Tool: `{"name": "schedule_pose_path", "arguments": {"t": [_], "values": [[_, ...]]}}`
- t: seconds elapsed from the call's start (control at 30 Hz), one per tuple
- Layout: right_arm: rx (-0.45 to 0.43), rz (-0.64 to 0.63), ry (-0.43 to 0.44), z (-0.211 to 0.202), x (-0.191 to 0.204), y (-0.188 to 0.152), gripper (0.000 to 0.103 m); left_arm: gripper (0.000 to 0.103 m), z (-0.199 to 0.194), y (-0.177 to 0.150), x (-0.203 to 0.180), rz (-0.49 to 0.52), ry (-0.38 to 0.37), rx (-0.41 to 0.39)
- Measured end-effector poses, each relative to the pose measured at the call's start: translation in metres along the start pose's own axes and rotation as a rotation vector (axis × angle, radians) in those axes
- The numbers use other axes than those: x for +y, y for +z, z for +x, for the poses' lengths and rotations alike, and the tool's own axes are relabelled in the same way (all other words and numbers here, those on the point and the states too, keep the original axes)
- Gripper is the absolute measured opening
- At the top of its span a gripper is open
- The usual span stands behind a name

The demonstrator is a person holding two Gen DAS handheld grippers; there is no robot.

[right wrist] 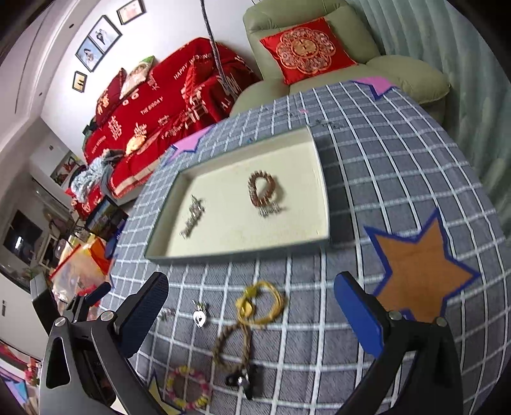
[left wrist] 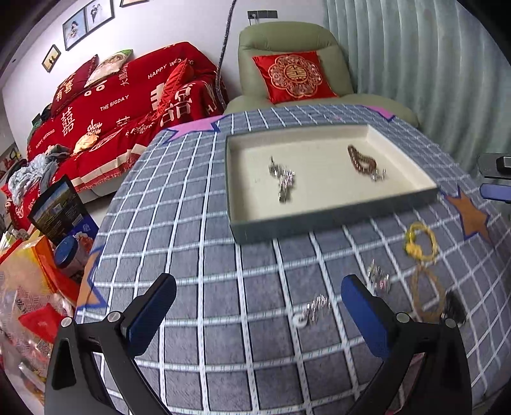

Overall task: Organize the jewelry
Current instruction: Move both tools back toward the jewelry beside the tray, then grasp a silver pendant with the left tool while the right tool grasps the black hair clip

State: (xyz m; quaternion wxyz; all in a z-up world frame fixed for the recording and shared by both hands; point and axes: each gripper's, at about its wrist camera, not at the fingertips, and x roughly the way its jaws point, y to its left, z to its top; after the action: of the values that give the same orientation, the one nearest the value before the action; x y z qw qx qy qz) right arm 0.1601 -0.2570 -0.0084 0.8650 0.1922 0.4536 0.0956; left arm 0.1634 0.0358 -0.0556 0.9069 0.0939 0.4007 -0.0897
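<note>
Checked tablecloth [right wrist: 383,178]: silver chain [right wrist: 191,217] lies diagonally in tray [right wrist: 322,198].

A home living room: red-draped sofa [left wrist: 127,105], armchair [left wrist: 287,64], framed photos [left wrist: 86,22].

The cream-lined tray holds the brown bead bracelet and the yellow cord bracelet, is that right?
Not quite. The cream-lined tray holds the brown bead bracelet, but the yellow cord bracelet lies outside on the grey checked cloth, as the right wrist view shows.
</note>
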Motion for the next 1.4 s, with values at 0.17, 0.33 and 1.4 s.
{"name": "schedule_pose_path", "arguments": {"t": [0.17, 0.33, 1.4], "values": [[0.036, 0.006, -0.037, 0.006, -0.009, -0.017, 0.103, 0.103, 0.003, -0.012, -0.003, 0.006, -0.003, 0.014], [0.071, -0.009, -0.077, 0.012, -0.012, -0.032, 0.103, 0.103, 0.007, -0.018, -0.005, 0.003, -0.002, 0.026], [0.165, -0.268, -0.211, 0.033, 0.034, -0.106, 0.062, 0.069, 0.024, -0.023, -0.028, 0.087, -0.077, 0.071]]}}
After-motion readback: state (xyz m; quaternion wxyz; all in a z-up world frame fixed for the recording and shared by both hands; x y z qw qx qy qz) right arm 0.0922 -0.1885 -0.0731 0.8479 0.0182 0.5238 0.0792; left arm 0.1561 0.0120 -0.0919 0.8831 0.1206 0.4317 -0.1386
